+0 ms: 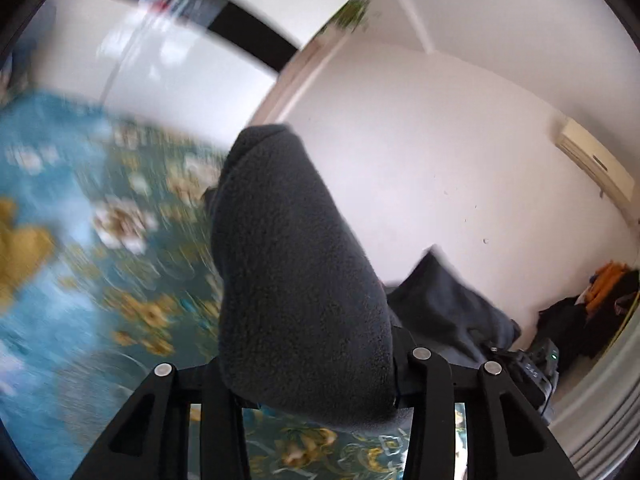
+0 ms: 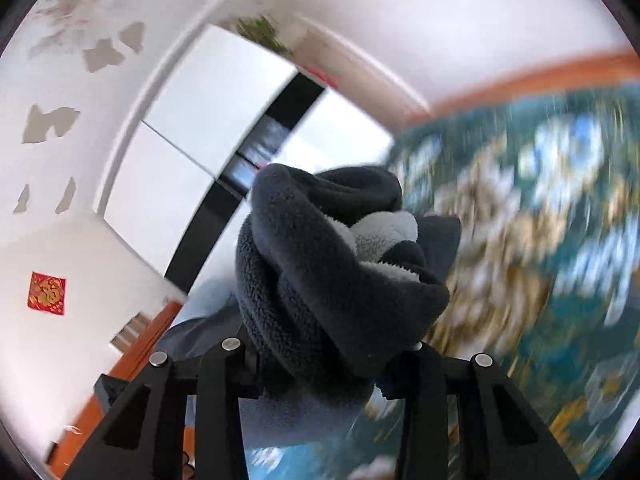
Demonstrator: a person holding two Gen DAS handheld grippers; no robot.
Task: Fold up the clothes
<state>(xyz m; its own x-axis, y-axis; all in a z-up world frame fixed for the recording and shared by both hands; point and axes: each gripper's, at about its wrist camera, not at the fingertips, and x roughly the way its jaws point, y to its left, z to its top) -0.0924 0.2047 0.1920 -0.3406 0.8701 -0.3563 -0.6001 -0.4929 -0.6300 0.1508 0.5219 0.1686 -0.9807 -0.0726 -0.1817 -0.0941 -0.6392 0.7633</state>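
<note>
Grey fleece (image 1: 296,280) hides claws; floral bedspread (image 1: 80,220) behind.

A blurred teal bedspread with gold and white flowers (image 1: 80,240) filled one side. A white wall-mounted air conditioner (image 1: 596,160) hung high; a red square paper decoration (image 2: 47,293) marked a white wall.

no legible text, red wall decoration (image 2: 47,293) unreadable

We record one bed, spread with a teal floral bedcover (image 1: 132,248), motion-blurred in both views, bearing a mustard-yellow cloth item (image 1: 20,252) at its left edge in the left wrist view.
</note>
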